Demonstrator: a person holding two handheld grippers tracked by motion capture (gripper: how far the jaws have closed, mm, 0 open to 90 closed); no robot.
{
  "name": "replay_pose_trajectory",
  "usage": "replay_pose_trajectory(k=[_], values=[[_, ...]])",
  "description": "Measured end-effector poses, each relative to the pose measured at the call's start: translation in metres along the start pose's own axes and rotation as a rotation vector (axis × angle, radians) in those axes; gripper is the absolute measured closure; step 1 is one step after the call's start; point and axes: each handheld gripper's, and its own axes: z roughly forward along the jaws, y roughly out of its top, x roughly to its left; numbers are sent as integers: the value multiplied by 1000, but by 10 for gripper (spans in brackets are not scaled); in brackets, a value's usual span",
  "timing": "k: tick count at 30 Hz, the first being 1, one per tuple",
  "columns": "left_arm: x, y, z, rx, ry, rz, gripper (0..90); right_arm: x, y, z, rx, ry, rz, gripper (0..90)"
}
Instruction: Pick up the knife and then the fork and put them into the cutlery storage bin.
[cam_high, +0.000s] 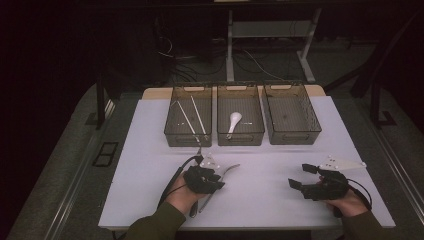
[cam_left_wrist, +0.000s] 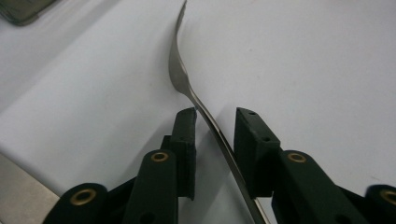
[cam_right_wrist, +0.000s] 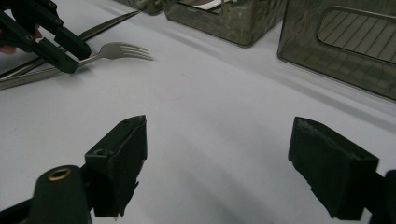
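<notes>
Bare white table (cam_high: 270, 172) lies open between both hands; three bins (cam_high: 240, 121) wall off its far edge.

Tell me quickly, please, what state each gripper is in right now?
Left gripper: open, jaws straddling the slim silver metal fork, pads not pressing it.
Right gripper: open wide, holding nothing.

The white bench (cam_high: 150, 150) carries three grey bins (cam_high: 240, 121) in a row, beyond both tongs. A metal fork (cam_left_wrist: 180, 70) lies on it at the left tongs (cam_high: 216, 176), beside other cutlery (cam_right_wrist: 28, 74).
</notes>
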Motion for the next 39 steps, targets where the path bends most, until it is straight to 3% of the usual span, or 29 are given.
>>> replay_pose_trajectory(k=[8,9,13,23,27,29,33,35,39], values=[[-1,3,1,12,16,-15,741,1,0,1,4,0,-6,193],[-2,3,2,0,16,-32,745,1,0,1,4,0,-6,193],[3,6,3,8,16,-14,778,0,0,1,5,-1,-5,193],[9,13,10,-19,26,-43,844,1,0,1,5,0,-5,193],[11,18,14,-24,31,-21,869,1,0,0,2,0,-2,193],[10,19,15,-29,27,-38,870,0,0,0,2,1,0,193],[12,23,14,-37,9,-13,872,1,1,0,2,2,-1,194],[11,26,12,-64,-9,-23,872,1,1,0,4,4,1,195],[8,33,5,-101,-44,-1,874,1,6,-1,9,20,2,189]])
